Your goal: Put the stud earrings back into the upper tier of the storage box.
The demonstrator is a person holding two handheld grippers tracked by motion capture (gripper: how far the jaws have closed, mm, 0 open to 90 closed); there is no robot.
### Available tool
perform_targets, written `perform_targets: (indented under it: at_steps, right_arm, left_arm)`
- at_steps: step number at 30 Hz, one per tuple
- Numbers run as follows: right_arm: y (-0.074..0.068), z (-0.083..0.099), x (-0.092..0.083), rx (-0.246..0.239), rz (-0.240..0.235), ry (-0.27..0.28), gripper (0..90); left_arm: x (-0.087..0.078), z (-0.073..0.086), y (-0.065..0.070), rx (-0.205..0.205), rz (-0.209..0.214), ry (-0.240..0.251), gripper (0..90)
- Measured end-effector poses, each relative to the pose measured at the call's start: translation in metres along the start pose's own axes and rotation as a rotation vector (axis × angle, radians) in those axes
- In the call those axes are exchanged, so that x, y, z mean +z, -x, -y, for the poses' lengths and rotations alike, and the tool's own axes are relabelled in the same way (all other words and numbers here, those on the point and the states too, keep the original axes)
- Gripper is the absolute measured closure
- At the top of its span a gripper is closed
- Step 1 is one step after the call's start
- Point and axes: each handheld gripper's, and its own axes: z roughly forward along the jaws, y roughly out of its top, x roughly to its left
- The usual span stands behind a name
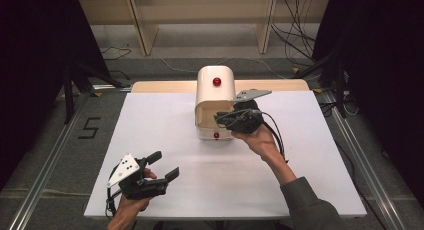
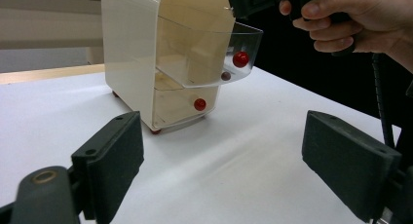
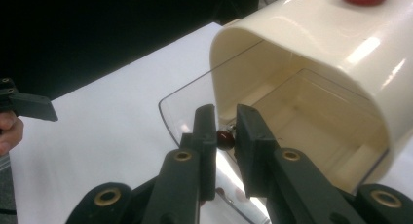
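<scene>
1. A cream drawer cabinet [image 1: 215, 97] with a rounded top is seen standing upright at the far middle of the white table [image 1: 165, 120], with a red knob [image 1: 216, 81] on its top.
2. Its clear upper drawer [image 2: 209, 56] is seen pulled partway out toward the near side; the lower drawer [image 2: 182, 107] is shut, its red knob [image 2: 199, 104] facing near.
3. The right tool [image 3: 225, 136] is held at the front of the upper drawer, its jaws brought nearly together on either side of the drawer's small red knob [image 3: 224, 138]. Contact appears to be made, though the pads are partly in shadow.
4. The right hand [image 1: 260, 137] is seen just near and right of the cabinet, above the table.
5. The left tool [image 1: 162, 170] is held at the near left of the table, well apart from the cabinet, with its jaws wide apart and nothing between them.
</scene>
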Motion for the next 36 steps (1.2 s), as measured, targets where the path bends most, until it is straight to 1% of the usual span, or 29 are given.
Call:
perform_targets:
  at_steps: [3, 5, 6, 8, 10, 14, 23, 27, 31, 36]
  right_arm:
    - [0.0, -0.001, 0.005, 0.006, -0.002, -0.013, 78.9]
    - [0.001, -0.001, 0.008, 0.019, -0.011, -0.023, 78.0]
    - [0.002, -0.001, 0.009, 0.025, -0.015, -0.023, 76.6]
    - [0.002, -0.001, 0.009, 0.035, -0.028, -0.022, 69.2]
    - [0.002, -0.001, 0.007, 0.043, -0.04, -0.012, 67.1]
    - [0.001, -0.002, -0.001, 0.045, -0.052, 0.02, 59.7]
    - [-0.004, 0.005, -0.021, 0.038, -0.063, 0.056, 45.4]
    - [-0.004, 0.012, -0.03, 0.039, -0.05, 0.068, 40.0]
    - [-0.004, 0.022, -0.038, 0.053, -0.043, 0.089, 37.8]
    - [-0.004, 0.04, -0.049, 0.067, -0.029, 0.117, 35.9]
  left_arm:
    - [0.0, 0.0, 0.0, 0.0, 0.001, 0.001, 14.9]
    - [0.0, 0.0, 0.0, 0.001, 0.002, 0.001, 14.9]
    - [0.0, 0.0, 0.0, 0.002, 0.002, 0.001, 14.9]
    - [0.0, 0.0, 0.0, 0.001, 0.002, 0.001, 14.9]
    - [0.0, 0.0, 0.0, 0.0, 0.003, 0.0, 14.9]
    - [0.0, 0.0, 0.0, 0.001, 0.003, -0.001, 14.9]
    - [0.001, 0.0, 0.0, 0.001, 0.005, -0.004, 14.9]
    - [0.001, 0.0, 0.0, 0.002, 0.005, -0.005, 14.9]
    - [0.001, 0.0, 0.0, 0.001, 0.004, -0.007, 14.9]
    - [0.001, 0.001, 0.0, 0.0, 0.009, -0.012, 14.9]
